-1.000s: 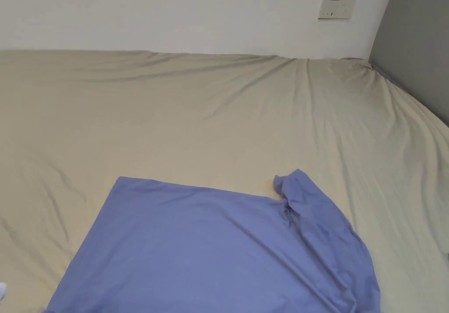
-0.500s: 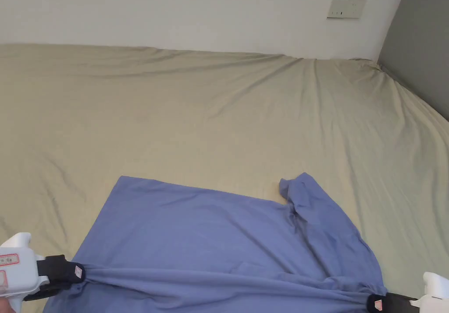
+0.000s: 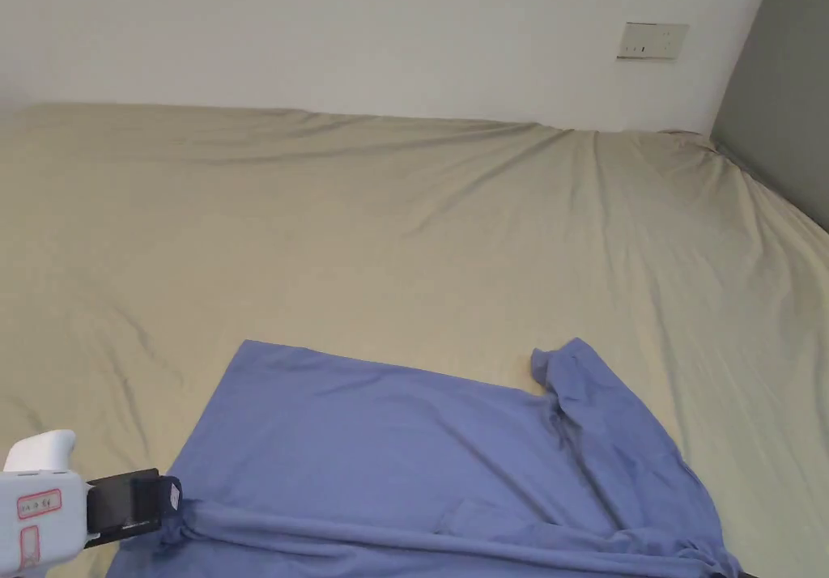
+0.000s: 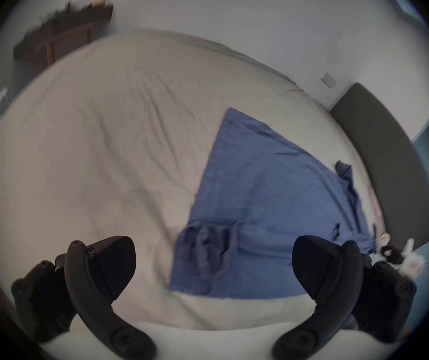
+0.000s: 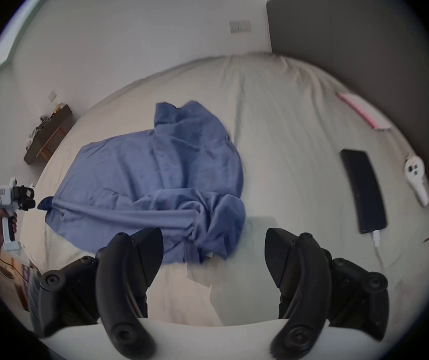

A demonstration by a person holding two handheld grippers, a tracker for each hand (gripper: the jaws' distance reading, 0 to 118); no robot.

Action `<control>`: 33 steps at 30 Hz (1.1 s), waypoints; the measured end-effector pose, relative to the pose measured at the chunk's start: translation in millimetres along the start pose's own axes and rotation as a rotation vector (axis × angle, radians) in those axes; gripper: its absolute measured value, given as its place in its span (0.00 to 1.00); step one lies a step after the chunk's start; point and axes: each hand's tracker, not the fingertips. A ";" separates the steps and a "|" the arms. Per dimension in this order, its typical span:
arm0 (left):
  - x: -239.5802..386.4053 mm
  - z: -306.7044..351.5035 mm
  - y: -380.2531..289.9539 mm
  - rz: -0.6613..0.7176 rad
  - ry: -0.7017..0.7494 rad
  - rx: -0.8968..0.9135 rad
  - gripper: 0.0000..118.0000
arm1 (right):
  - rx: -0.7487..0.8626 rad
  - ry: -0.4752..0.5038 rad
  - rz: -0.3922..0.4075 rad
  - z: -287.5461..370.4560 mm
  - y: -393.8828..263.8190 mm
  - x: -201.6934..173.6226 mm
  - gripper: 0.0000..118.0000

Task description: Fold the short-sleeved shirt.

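At the bottom of each gripper view, the 2 black fingers stand wide apart with nothing between them: the left gripper (image 4: 213, 269) and the right gripper (image 5: 213, 255) are both open. Just beyond them the blue short-sleeved shirt (image 3: 421, 458) lies on the beige bed (image 3: 405, 231), filling the lower middle of the head view, its near edge gathered into a ridge and bunched at each end. One sleeve (image 3: 595, 410) sits crumpled toward the lower right. Folding over these bunches would likely lock in creases and skew the edges. A blind grasp could also pinch the bedsheet along with the cloth. At the right of the right gripper view, a phone (image 5: 362, 189) on its cable lies near enough for a sweeping sleeve to snag.
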 end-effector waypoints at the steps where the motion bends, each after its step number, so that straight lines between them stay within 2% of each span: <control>1: 5.0 3.3 -10.1 -0.028 0.052 0.002 0.99 | -0.004 -0.016 0.018 11.0 -6.3 -1.9 0.73; 2: 6.7 2.6 -18.2 -0.052 0.073 -0.011 0.99 | -0.010 -0.034 0.027 19.0 -12.3 -3.7 0.73; 5: 16.2 -21.6 -44.0 -0.170 0.060 -0.213 1.00 | -0.015 -0.066 0.054 40.8 -34.6 -8.4 0.73; 8: 12.4 -71.7 -59.6 -0.244 0.177 -0.280 0.99 | -0.045 -0.093 0.090 54.8 -50.8 -10.7 0.73; 10: 8.2 -96.3 -63.1 -0.194 0.207 -0.300 1.00 | -0.052 -0.108 0.115 64.0 -57.2 -13.0 0.73; 11: 10.6 -86.4 -58.7 -0.151 0.198 -0.222 1.00 | -0.052 -0.125 0.132 68.4 -57.6 -15.8 0.73; 14: 6.7 -80.0 -51.2 -0.117 0.165 -0.252 0.98 | -0.046 -0.148 0.154 77.2 -59.3 -18.8 0.73; 15: 5.7 -78.3 -50.8 -0.124 0.163 -0.255 0.94 | -0.047 -0.144 0.152 76.6 -57.0 -17.5 0.73; 17: 5.5 -71.7 -49.8 -0.159 0.159 -0.252 0.79 | -0.065 -0.128 0.139 71.0 -49.1 -17.5 0.73; 20: 7.5 -58.9 -48.4 -0.184 0.131 -0.229 0.68 | -0.065 -0.125 0.124 50.9 -32.6 -24.5 0.73; 21: 8.6 -56.5 -47.4 -0.181 0.127 -0.229 0.57 | -0.066 -0.116 0.115 39.6 -26.9 -29.2 0.73; 22: 14.1 -51.1 -47.6 -0.173 0.106 -0.219 0.38 | -0.087 -0.082 0.116 24.6 -22.1 -35.3 0.73; 24: 17.6 -51.3 -47.0 -0.124 0.060 -0.214 0.13 | -0.147 -0.067 0.154 -5.8 -16.0 -49.5 0.73; 26: 20.6 -56.2 -47.3 -0.139 0.088 -0.223 0.12 | -0.179 -0.076 0.169 -38.0 -14.2 -61.8 0.73; 29: 20.9 -56.2 -47.7 -0.166 0.096 -0.229 0.11 | -0.295 -0.084 0.139 -93.3 -16.2 -71.2 0.73; 30: 18.7 -57.3 -46.7 -0.164 0.092 -0.232 0.11 | -0.305 -0.141 0.131 -101.3 -17.1 -74.4 0.77; 31: 15.8 -58.4 -45.8 -0.148 0.084 -0.238 0.10 | -0.211 -0.123 0.119 -93.1 -14.2 -77.8 0.77; 32: 13.4 -58.9 -46.1 -0.125 0.075 -0.238 0.10 | -0.247 -0.123 0.162 -92.9 -10.1 -79.0 0.75; 33: 11.3 -59.2 -46.9 -0.101 0.067 -0.237 0.10 | -0.265 -0.111 0.141 -93.2 -10.9 -76.4 0.70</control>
